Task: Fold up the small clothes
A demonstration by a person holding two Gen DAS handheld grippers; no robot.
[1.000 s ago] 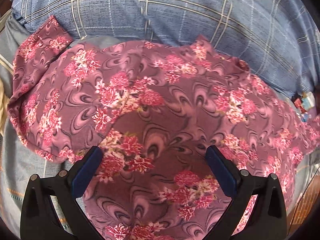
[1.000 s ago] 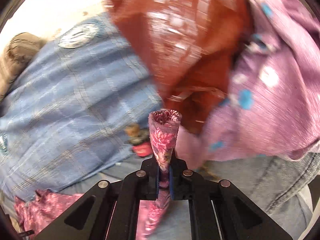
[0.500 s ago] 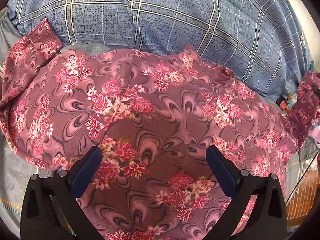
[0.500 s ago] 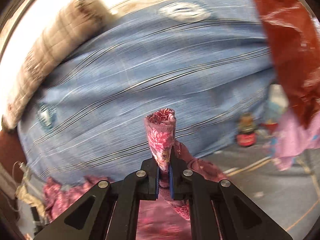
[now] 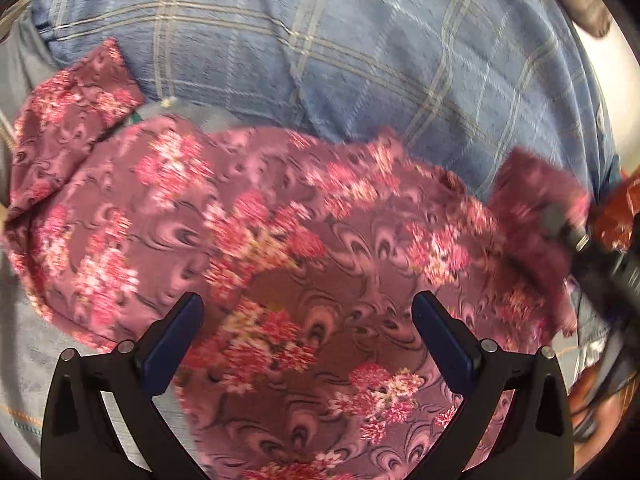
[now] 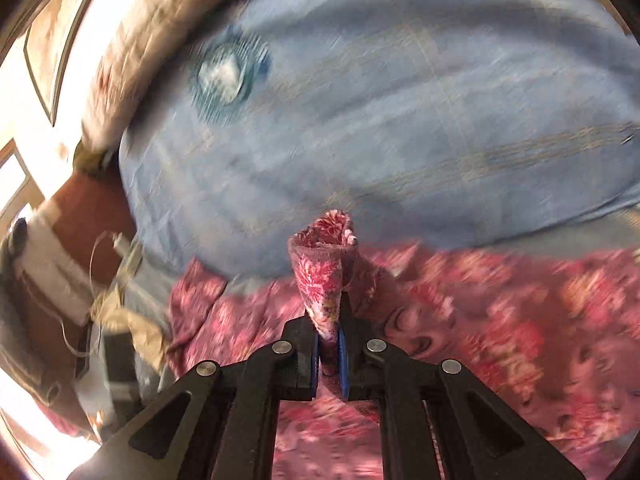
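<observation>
A small maroon garment with pink and red flowers (image 5: 304, 248) lies spread on the bed. My left gripper (image 5: 308, 316) hangs just above its near part, open and empty. My right gripper (image 6: 330, 344) is shut on a bunched edge of the same garment (image 6: 324, 268), which sticks up between the pads; the rest of the cloth spreads below and to the right. In the left wrist view the right gripper's black body (image 5: 592, 256) shows at the far right, lifting that corner.
A blue plaid blanket or pillow (image 5: 360, 48) lies behind the garment; it also fills the right wrist view (image 6: 400, 120). Grey bedsheet (image 5: 28, 344) shows at the left. Cables and white objects (image 6: 80, 288) sit at the bed's left edge.
My right gripper has swung left over the garment, carrying the pinched edge with it; it now shows in the left wrist view. The left gripper stayed open above the cloth.
</observation>
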